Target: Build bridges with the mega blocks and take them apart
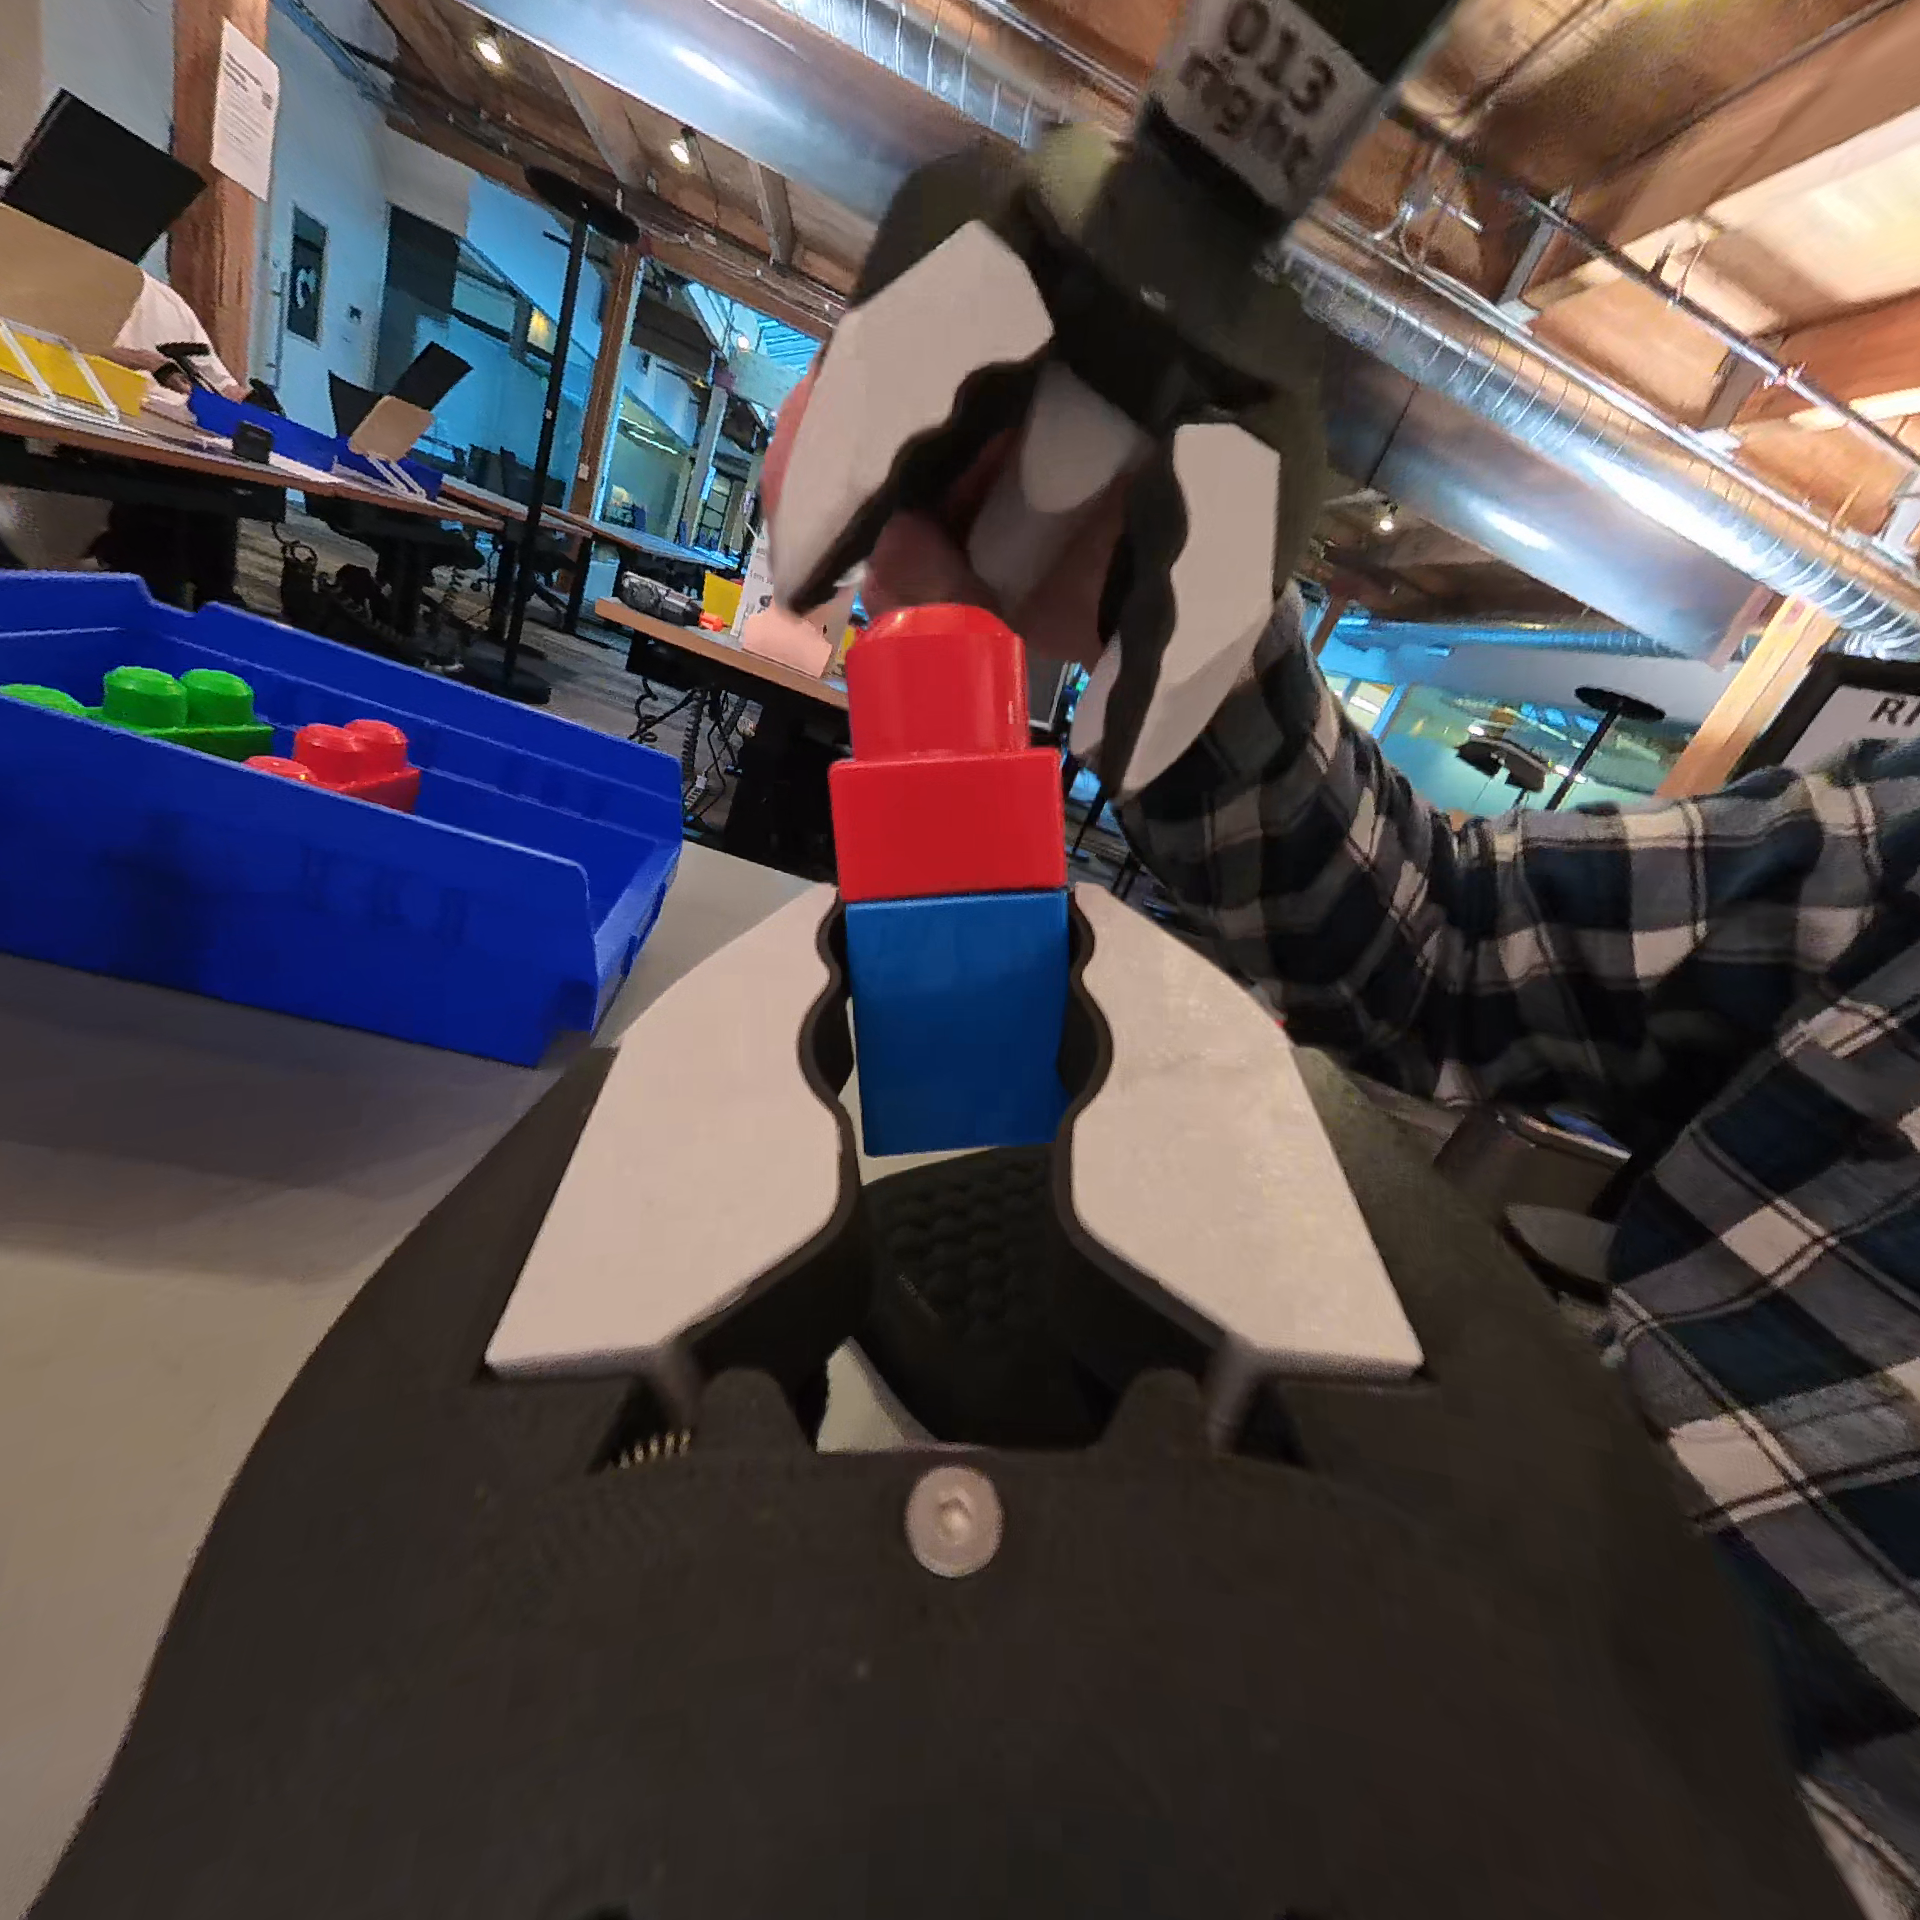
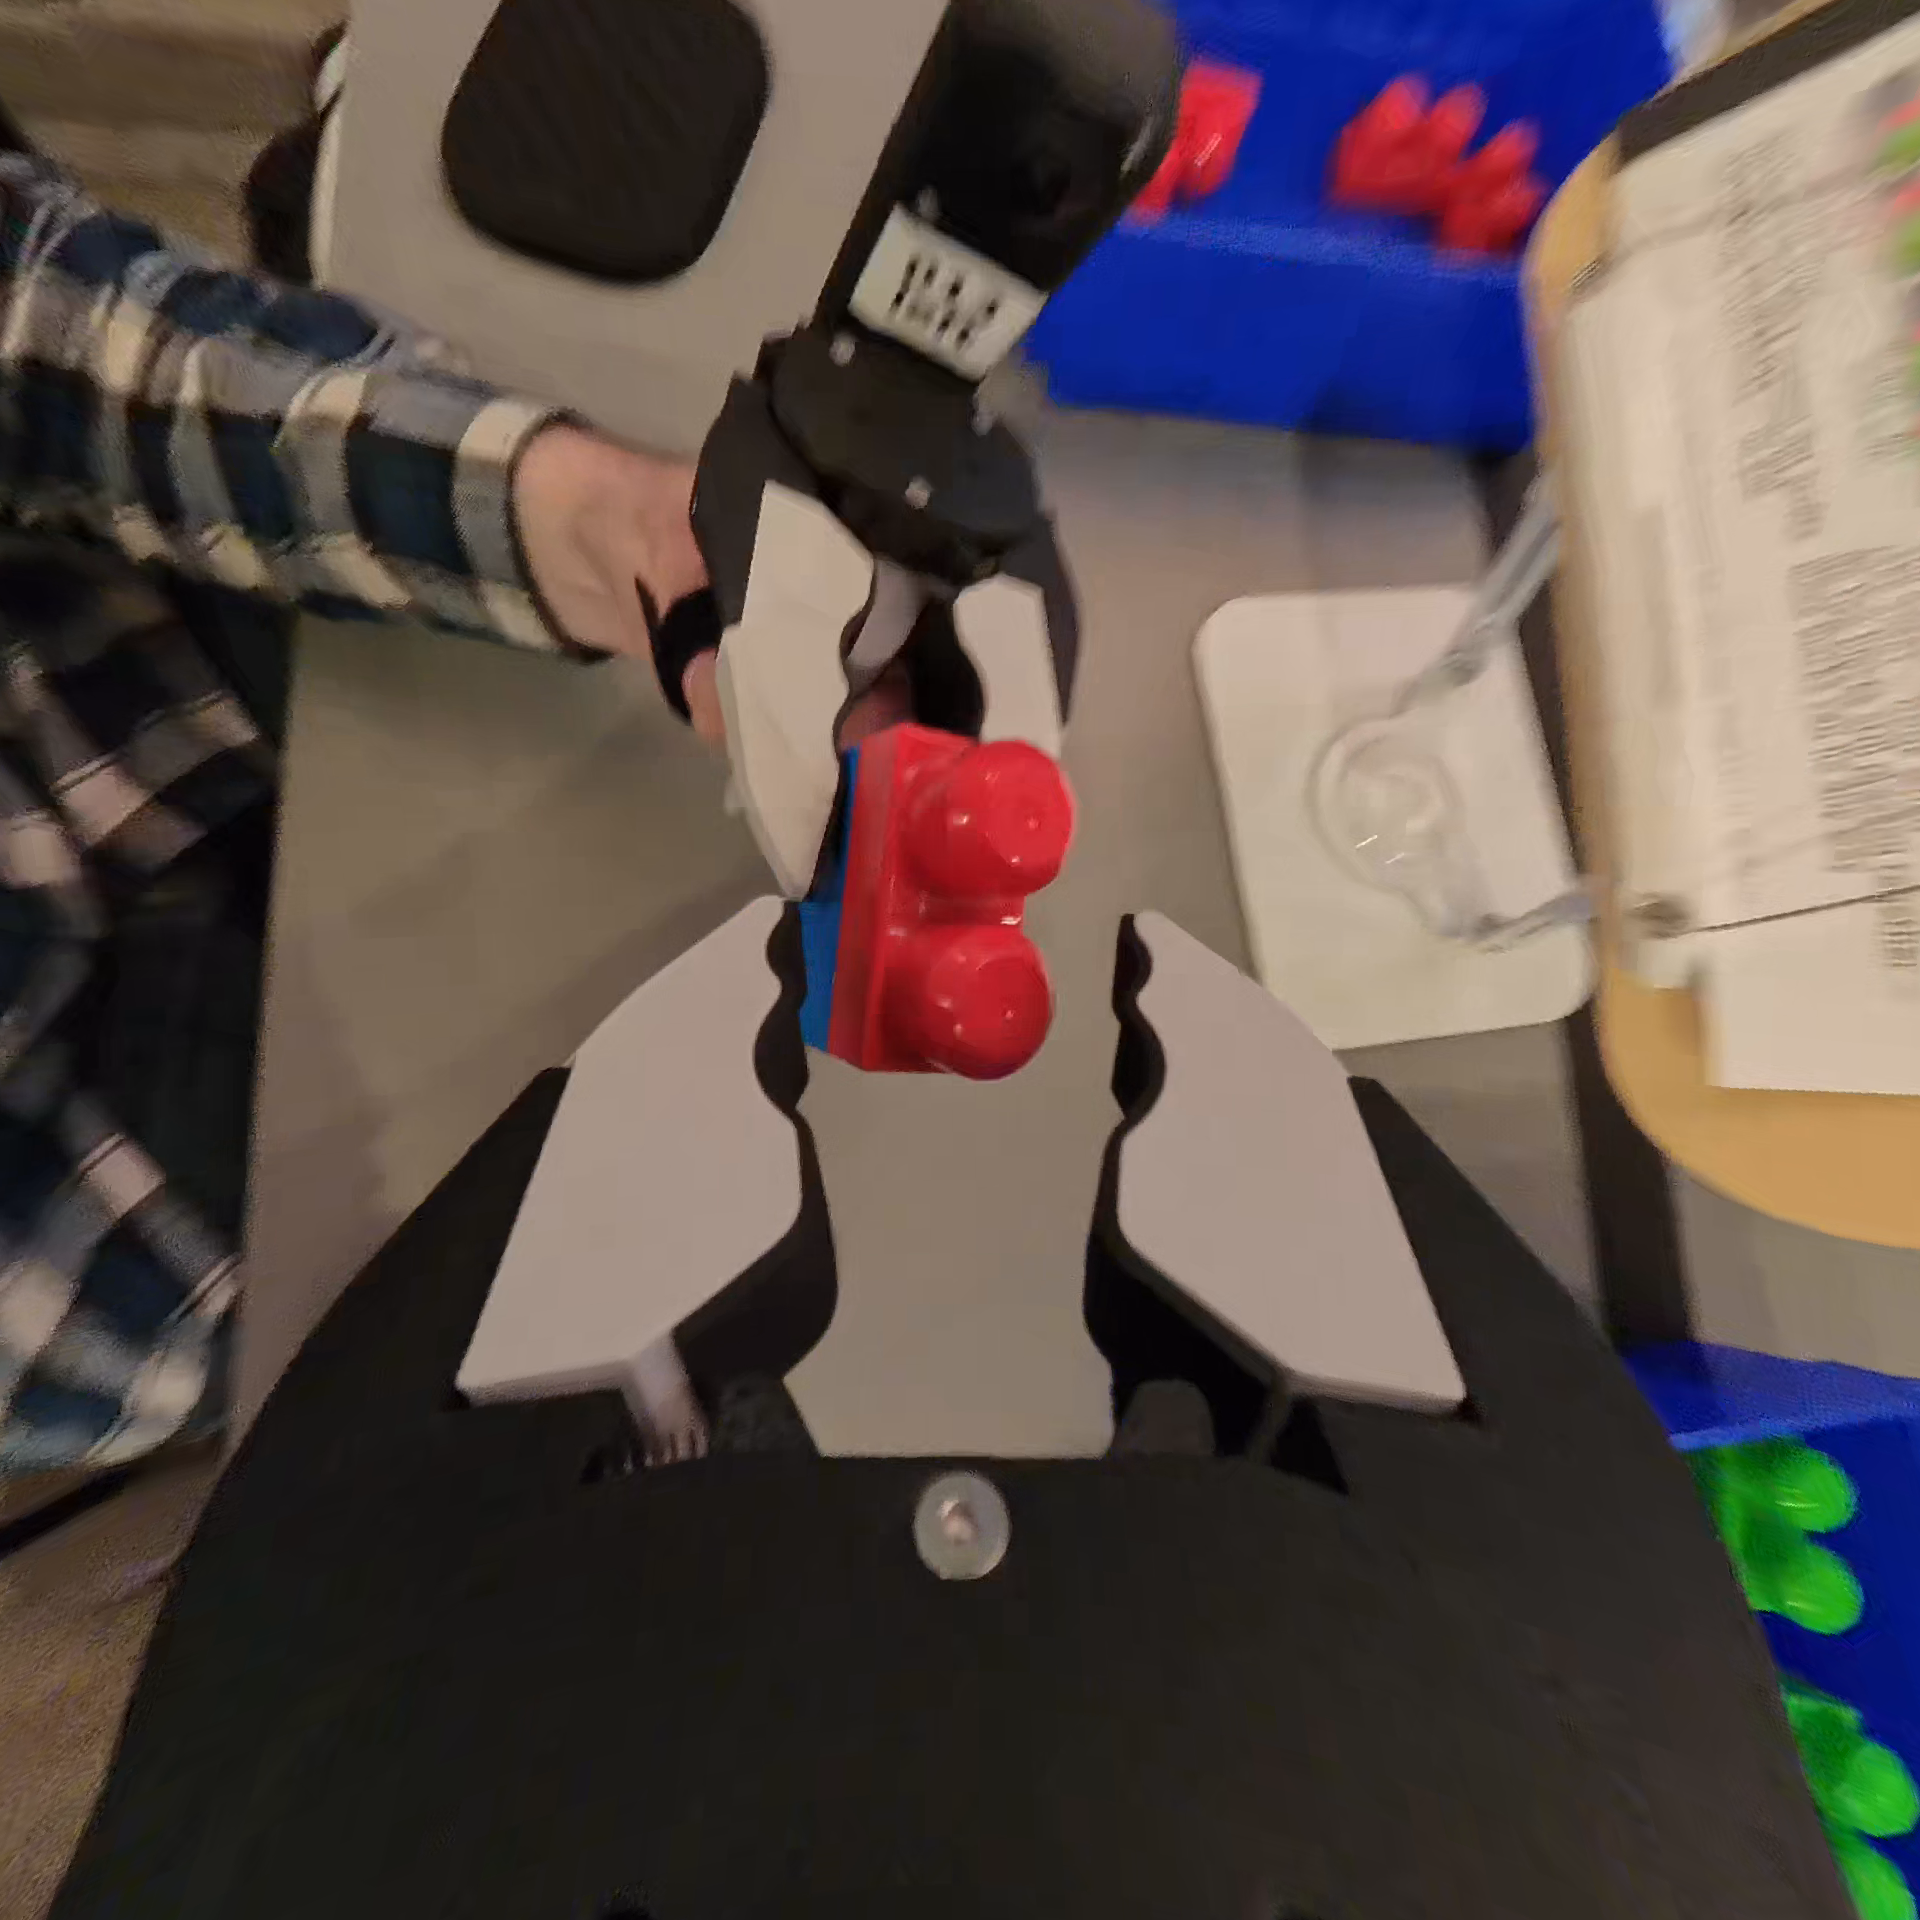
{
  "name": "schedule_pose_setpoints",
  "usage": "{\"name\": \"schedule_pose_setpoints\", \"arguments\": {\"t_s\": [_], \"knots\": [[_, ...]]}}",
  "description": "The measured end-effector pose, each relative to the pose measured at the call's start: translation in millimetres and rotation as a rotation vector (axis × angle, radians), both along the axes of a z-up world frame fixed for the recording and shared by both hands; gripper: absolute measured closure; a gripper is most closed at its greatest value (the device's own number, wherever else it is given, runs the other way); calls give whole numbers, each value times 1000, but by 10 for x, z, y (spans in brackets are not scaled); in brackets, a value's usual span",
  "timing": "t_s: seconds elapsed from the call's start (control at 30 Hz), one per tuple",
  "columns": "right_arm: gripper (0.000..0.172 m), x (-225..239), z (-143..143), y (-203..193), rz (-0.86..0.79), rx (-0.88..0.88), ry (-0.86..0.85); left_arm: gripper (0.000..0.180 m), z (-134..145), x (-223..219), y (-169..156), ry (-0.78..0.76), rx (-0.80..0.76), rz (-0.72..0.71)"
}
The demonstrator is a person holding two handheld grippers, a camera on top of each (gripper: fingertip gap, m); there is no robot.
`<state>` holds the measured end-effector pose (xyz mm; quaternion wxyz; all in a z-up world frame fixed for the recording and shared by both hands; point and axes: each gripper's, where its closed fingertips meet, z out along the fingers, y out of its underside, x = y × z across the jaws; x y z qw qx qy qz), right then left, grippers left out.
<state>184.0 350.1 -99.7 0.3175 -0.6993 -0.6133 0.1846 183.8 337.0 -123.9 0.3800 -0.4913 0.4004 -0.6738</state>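
My left gripper (image 1: 956,914) is shut on a blue block (image 1: 956,1018), with both pads pressed on its sides. A red two-stud block (image 1: 945,821) is stuck on top of the blue one. My right gripper (image 2: 951,935) is open around the red block (image 2: 956,914), with a clear gap at its right finger (image 2: 1226,1091). In the right wrist view a strip of the blue block (image 2: 821,966) shows under the red one, held by the left gripper (image 2: 914,769). In the left wrist view the right gripper (image 1: 966,665) hangs over the red block's stud.
A blue bin (image 1: 312,914) at the left holds green blocks (image 1: 177,707) and red blocks (image 1: 353,758). In the right wrist view a white base with a clear stand (image 2: 1382,810) and a printed sheet (image 2: 1745,520) lie to the right. A plaid sleeve (image 1: 1507,935) reaches in. Left and right tips are no more than a few centimetres apart.
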Motion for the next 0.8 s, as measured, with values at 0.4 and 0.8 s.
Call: {"name": "schedule_pose_setpoints", "arguments": {"t_s": [0.4, 0.8], "knots": [[136, -28, 49, -4, 14, -227, 250, 131, 144, -87, -50, -67, 56, -12], [136, -55, 29, -65, 14, -159, 259, 145, 51, 12, -121, -53, -8, -69]]}}
